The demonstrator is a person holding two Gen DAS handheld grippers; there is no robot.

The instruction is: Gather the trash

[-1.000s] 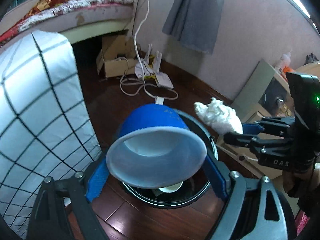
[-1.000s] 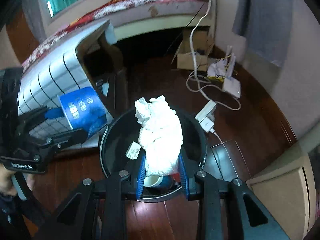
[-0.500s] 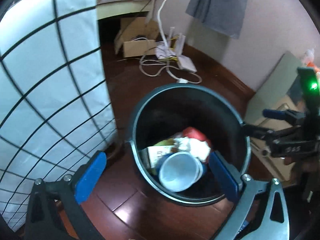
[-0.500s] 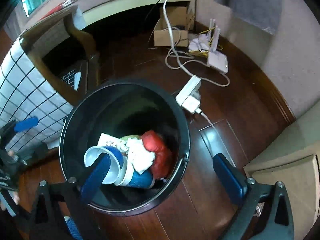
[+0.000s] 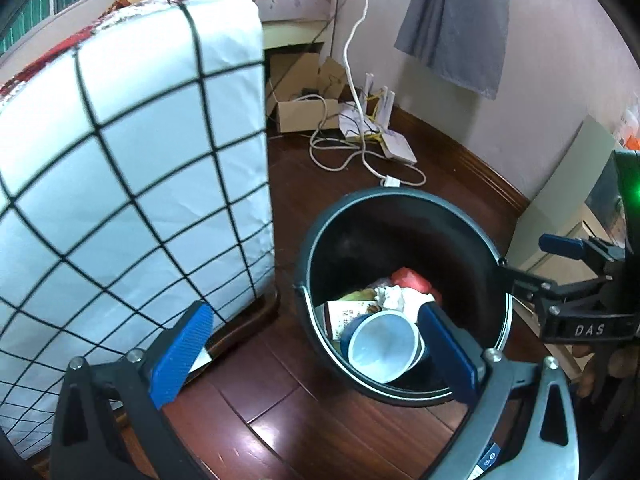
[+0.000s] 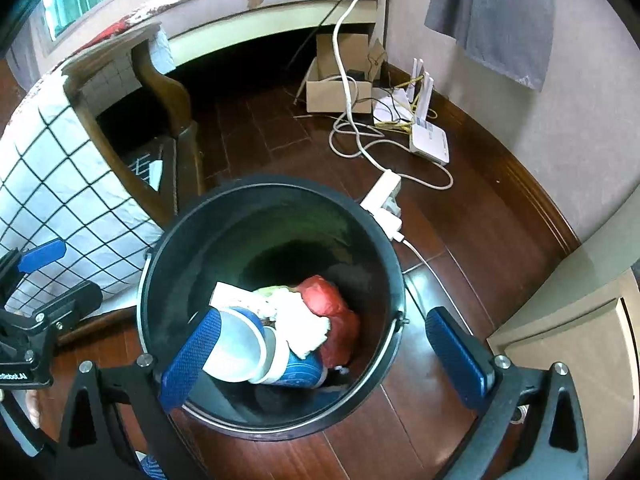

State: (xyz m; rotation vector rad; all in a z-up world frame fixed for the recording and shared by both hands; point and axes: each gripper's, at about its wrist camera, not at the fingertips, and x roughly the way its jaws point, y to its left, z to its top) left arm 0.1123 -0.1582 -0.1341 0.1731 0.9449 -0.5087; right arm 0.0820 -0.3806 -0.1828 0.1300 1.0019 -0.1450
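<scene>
Both grippers, left gripper (image 5: 316, 352) and right gripper (image 6: 324, 356), hang released and empty above the black bin (image 6: 168, 248), where the blue cup (image 6: 256, 356), crumpled tissue (image 6: 304, 328) and red wrapper (image 6: 332, 300) lie at the bottom.

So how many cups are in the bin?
2, it looks like, both lying on their sides in the bin: a blue cup with its mouth toward the camera, and a second cup nested right behind it. More could be hidden under the other trash.
</scene>
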